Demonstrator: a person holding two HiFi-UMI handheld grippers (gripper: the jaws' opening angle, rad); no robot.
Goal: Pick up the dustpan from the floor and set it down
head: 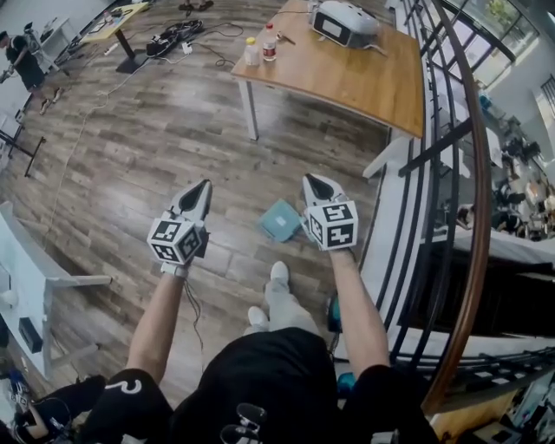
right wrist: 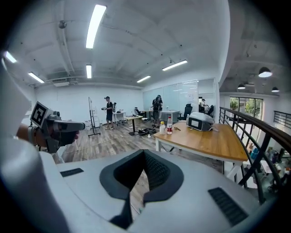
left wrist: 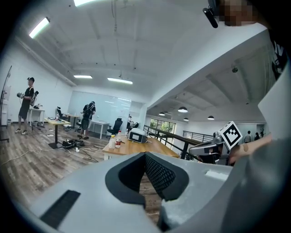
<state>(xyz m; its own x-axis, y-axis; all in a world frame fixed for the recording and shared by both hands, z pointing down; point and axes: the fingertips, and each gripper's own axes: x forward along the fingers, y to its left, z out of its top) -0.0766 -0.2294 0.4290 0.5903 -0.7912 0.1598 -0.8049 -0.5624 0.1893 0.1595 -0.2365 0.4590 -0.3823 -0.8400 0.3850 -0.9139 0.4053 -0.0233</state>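
Dustpan (head: 279,220): a teal one, lying flat on the wood-plank floor (head: 156,147), ahead of the person's front shoe (head: 279,275) and short of the wooden table (head: 347,74). Its shallow tray faces up and shows a paler inner face. In the head view the right gripper (head: 311,181) hangs just beside it, and that gripper's marker cube covers the pan's right edge. The left gripper (head: 205,186) is well apart from it, to the left. Both grippers have their jaws pressed together with nothing between them; neither touches the pan.

On the table stand two small bottles, one with a yellow cap (head: 251,52) and one with a red label (head: 270,42), side by side near the left end; their contents cannot be made out. A grey-and-white device (head: 344,22) sits further back. A dark railing (head: 451,165) runs close along the right of the pan, and a white table leg (head: 249,110) stands beyond it. Cables (head: 173,39) lie on the floor far off, near a black-clothed person (head: 23,62).
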